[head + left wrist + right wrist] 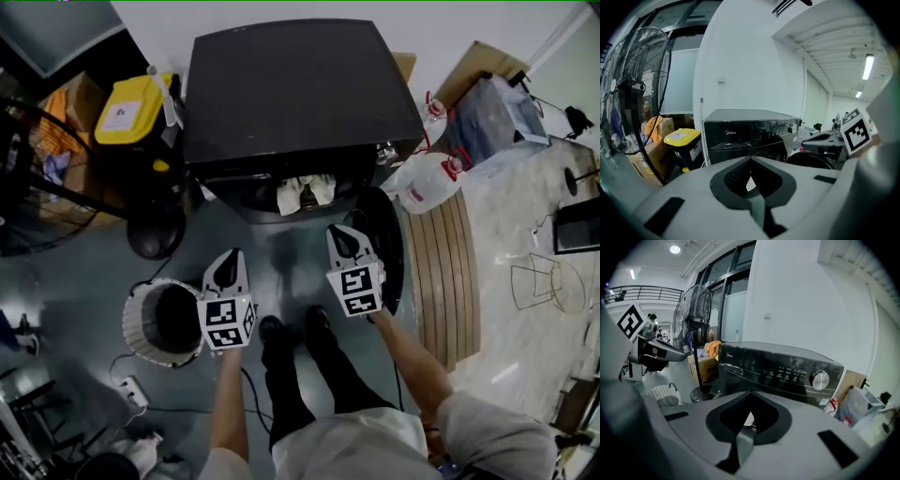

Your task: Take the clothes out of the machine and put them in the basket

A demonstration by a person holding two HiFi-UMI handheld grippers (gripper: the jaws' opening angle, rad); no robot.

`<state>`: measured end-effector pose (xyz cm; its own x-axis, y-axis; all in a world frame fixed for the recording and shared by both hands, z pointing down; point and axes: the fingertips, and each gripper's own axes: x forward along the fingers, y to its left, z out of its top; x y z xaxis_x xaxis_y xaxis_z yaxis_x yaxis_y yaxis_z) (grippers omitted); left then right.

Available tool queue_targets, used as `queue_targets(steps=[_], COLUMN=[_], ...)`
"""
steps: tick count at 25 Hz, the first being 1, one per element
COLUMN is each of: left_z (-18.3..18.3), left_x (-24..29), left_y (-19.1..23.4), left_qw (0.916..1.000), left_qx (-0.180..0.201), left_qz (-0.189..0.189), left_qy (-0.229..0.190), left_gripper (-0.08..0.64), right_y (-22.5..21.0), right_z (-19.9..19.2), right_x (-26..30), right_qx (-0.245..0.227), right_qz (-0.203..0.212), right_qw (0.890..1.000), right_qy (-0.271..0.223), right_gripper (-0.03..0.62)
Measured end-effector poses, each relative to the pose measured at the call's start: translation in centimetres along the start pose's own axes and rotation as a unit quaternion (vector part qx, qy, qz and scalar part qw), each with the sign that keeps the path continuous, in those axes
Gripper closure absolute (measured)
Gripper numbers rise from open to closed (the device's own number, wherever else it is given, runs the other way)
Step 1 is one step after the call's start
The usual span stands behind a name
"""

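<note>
A black front-loading washing machine (300, 94) stands at the top of the head view, its round door (386, 246) swung open to the right. Pale clothes (306, 192) hang out of the drum mouth. A white wicker basket (139, 323) sits on the floor at lower left, dark inside. My left gripper (228, 260) hovers beside the basket's right rim, jaws shut and holding nothing. My right gripper (339, 234) hangs in front of the open door, below the clothes, also shut on nothing. Both gripper views face the machine (750, 129) (778, 366).
A yellow-lidded black bin (131, 108) and a standing fan (155, 230) are left of the machine. White jugs (427, 183) and a slatted wooden board (450, 272) lie to its right. The person's feet (291, 328) stand between the grippers. Cables and a power strip (131, 389) lie below the basket.
</note>
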<state>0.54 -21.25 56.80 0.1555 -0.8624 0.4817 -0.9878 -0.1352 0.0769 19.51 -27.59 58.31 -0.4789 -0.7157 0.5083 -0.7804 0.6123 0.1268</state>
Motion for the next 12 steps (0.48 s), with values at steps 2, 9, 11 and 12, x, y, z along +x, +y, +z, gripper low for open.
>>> queue_targets(steps=[2,9,11,12], left_z=[-1.5,-6.9,-8.6,-9.3], left_x=[1.5,7.8,9.4,10.3], left_y=[0.6,3.0,3.8,4.3], left_qw=[1.0000,0.9993,0.9991,0.9991], left_qx=[-0.001,-0.002,-0.001,-0.002], left_qz=[-0.006,-0.036,-0.041,-0.043], left_qy=[0.005,0.006,0.006,0.005], left_gripper=[0.541,0.541,0.541,0.541], right_y=[0.3,1.3,1.7,1.8], right_z=[-1.5,-7.0,-8.9,-9.8], right_x=[1.8,8.7,10.7,11.8], right_qx=[0.004,0.019,0.026,0.028], right_qz=[-0.004,-0.032,-0.041,-0.045], right_qw=[1.000,0.999,0.999,0.998], right_qy=[0.006,0.012,0.015,0.016], right_gripper=[0.571,0.571,0.571,0.571])
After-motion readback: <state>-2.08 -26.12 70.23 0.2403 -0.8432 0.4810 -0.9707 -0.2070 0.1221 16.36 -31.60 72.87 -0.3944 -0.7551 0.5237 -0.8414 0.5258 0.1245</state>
